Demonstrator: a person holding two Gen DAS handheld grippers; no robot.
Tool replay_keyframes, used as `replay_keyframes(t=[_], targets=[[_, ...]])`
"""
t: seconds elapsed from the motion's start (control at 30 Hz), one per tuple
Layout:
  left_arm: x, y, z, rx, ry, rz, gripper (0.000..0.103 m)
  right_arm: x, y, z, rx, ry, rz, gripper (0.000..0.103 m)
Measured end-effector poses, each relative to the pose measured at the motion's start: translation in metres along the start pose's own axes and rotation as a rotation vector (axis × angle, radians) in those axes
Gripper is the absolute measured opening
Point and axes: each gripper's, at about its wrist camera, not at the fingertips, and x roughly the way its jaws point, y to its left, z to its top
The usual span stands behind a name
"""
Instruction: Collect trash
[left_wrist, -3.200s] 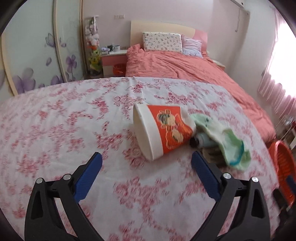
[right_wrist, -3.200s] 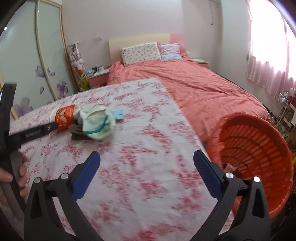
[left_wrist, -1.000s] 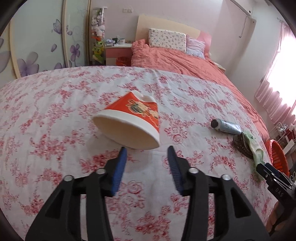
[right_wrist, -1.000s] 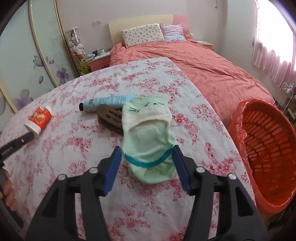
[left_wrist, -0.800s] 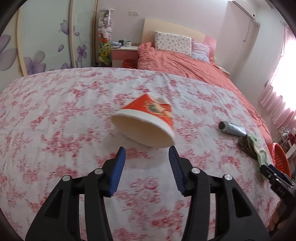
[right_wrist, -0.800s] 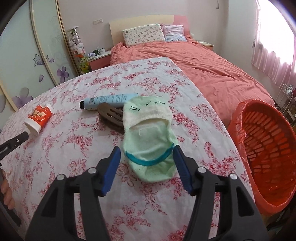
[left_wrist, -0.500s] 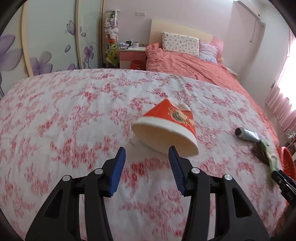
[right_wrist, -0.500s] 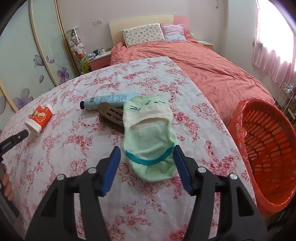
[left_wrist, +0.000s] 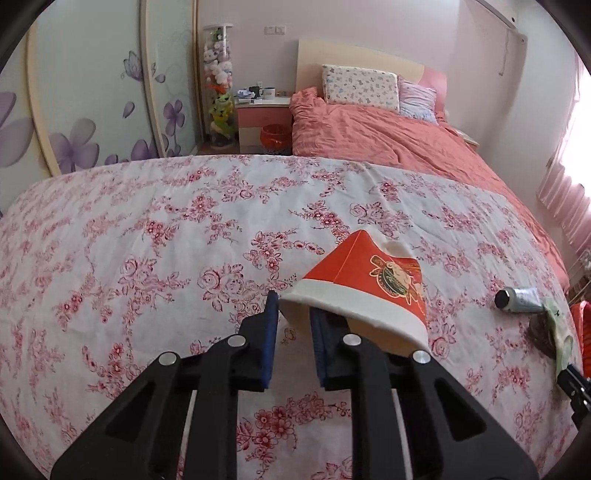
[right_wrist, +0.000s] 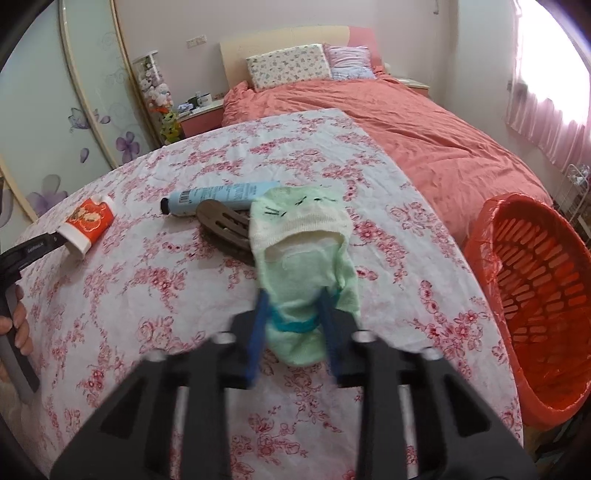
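Bedroom w/ pink walls; table (left_wrist: 155, 236) in foreground under white cloth w/ red floral print, bed (right_wrist: 424, 125) w/ salmon cover behind it.

Containers:
- Orange slatted basket (right_wrist: 535, 295), off table's right edge, lined w/ thin orange bag; nothing to be made out inside from what shows.
- Paper cup (left_wrist: 369, 284), red w/ cartoon print, white rim band, on its side, creased & flattened, mouth toward left-wrist cam. Inside not visible beyond the claw finger.

Task items:
- Cup: left part of table, well apart from the other items. Left claw (left_wrist: 291, 314) narrow, jaws just been closing on the cup rim; one blue pad outside the wall, the other inside the mouth. Rim wall pinched between.
- Sock (right_wrist: 306, 258), pale green w/ cream toe, black stitched marks, teal band at cuff; flat on table near right edge, close to basket. Right claw (right_wrist: 295, 325) narrow, jaws just been closing, blurred; blue pads squeeze the cuff end, fabric bunched between.
- Tube (right_wrist: 221, 195), light blue w/ black cap, lying just behind sock, its far end under sock's toe.
- Brown slotted item (right_wrist: 225, 229), kind unclear, partly under sock, touching tube.

Person's hand (right_wrist: 16, 325) at far left of right-wrist view, on left claw's handle.
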Motion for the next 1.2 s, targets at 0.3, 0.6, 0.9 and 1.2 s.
replay_keyframes(t=[0.3, 0.6, 0.9, 1.2], targets=[[0.012, -0.007, 0.008, 0.014, 0.003, -0.011, 0.032, -0.006, -0.001, -0.002, -0.004, -0.004, 0.020, 0.008], [-0.005, -0.017, 0.008, 0.052, -0.060, -0.056, 0.009, -0.027, -0.001, 0.004, -0.008, -0.059, 0.049, 0.006], [-0.045, -0.020, 0.000, 0.043, -0.104, -0.109, 0.006, -0.054, 0.004, 0.011, 0.001, -0.109, 0.094, 0.006], [-0.029, -0.026, -0.033, 0.055, -0.001, -0.104, 0.015, -0.049, 0.008, -0.006, 0.001, -0.065, 0.096, 0.006]])
